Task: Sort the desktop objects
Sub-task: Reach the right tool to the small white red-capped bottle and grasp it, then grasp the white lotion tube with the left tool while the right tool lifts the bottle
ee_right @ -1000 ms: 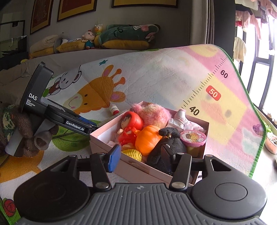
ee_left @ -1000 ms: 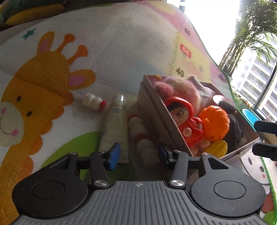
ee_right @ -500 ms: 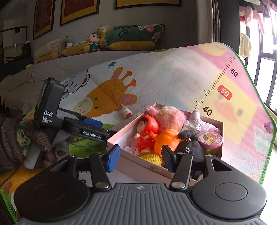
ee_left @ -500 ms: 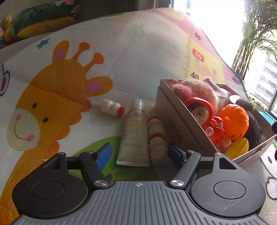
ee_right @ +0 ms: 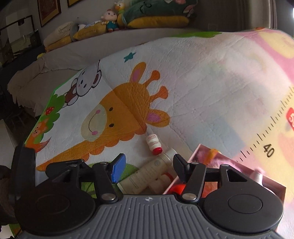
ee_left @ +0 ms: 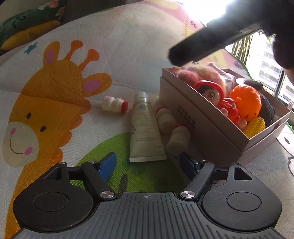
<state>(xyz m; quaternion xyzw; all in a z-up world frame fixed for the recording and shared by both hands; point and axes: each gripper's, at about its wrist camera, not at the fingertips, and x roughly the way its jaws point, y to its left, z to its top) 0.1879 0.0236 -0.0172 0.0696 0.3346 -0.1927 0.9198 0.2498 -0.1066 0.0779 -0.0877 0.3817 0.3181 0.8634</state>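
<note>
Two grippers are in your hands, and both have their fingers spread wide with nothing between them. Your left gripper (ee_left: 148,160) hovers low over the green patch of the cartoon giraffe play mat (ee_left: 60,103), its blue-padded fingers framing the near end of the cream squeeze tube with a silver cap (ee_left: 144,128), which lies flat on the mat just beyond the tips. Right of the tube, two small white yoghurt-drink bottles with red bands (ee_left: 171,126) lie end to end against the near left wall of the grey cardboard box (ee_left: 198,126). A third small white bottle with a red cap (ee_left: 114,106) lies on its side farther left, just beside the tube's cap and below the giraffe's ear.

Inside the box sit a red-hooded doll (ee_left: 216,95), an orange plastic pumpkin (ee_left: 246,103), a yellow corn toy (ee_left: 256,126), a pink fuzzy plush (ee_left: 200,75) and a black plush (ee_left: 266,108), packed close together.

Your right gripper (ee_right: 148,167) hangs above the same tube (ee_right: 148,174), looking down past it toward the third bottle (ee_right: 154,144); in the left view it shows as a dark blurred shape (ee_left: 211,42) over the box's far end. Cushions and soft toys (ee_right: 147,16) line a ledge far behind the mat.
</note>
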